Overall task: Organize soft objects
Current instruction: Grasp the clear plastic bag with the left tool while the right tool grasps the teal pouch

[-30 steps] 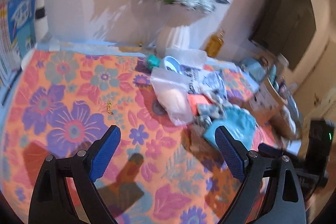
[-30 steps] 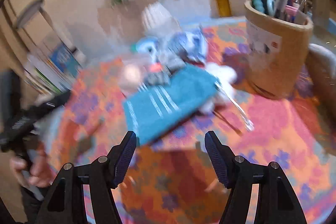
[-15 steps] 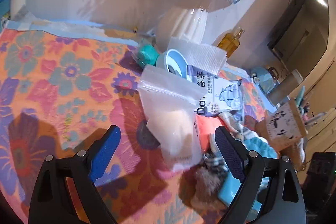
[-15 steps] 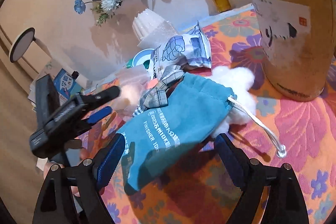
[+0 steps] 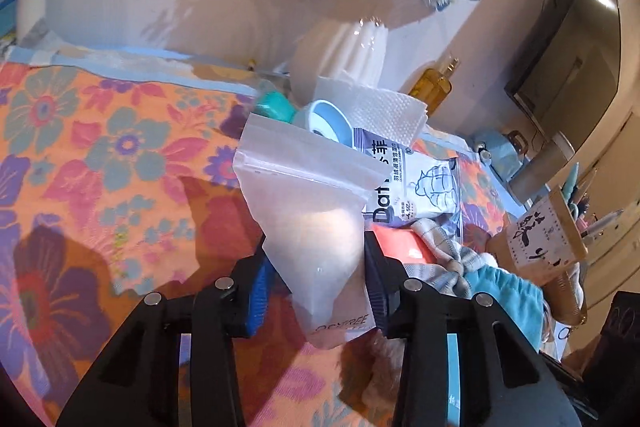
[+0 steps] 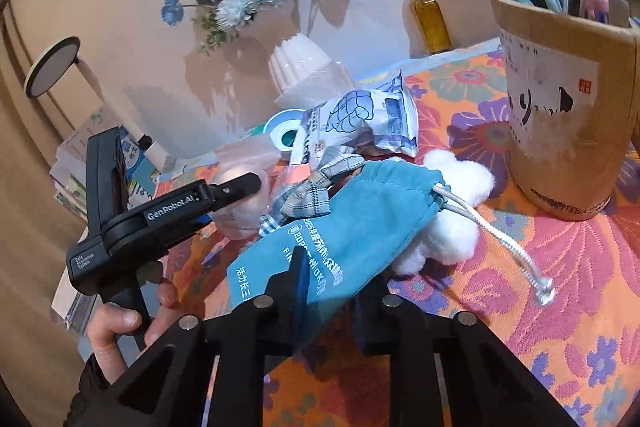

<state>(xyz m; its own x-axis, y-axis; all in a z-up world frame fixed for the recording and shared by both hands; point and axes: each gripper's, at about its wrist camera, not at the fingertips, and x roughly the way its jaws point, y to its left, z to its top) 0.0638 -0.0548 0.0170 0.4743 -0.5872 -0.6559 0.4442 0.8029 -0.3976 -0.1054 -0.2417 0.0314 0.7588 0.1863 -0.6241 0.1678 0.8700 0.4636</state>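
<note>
Left wrist view: the left gripper (image 5: 316,279) is clamping a frosted zip bag (image 5: 308,219) holding a pale soft lump; lifting slowly should keep it from slipping. The right gripper (image 6: 328,291) is pinching the teal drawstring pouch (image 6: 340,223) mid-table, beside a cardboard tub (image 6: 568,123) crowded with pens

Left gripper (image 5: 316,275) and right gripper (image 6: 332,291) both low, jaws narrowed, each clamping something soft.
</note>
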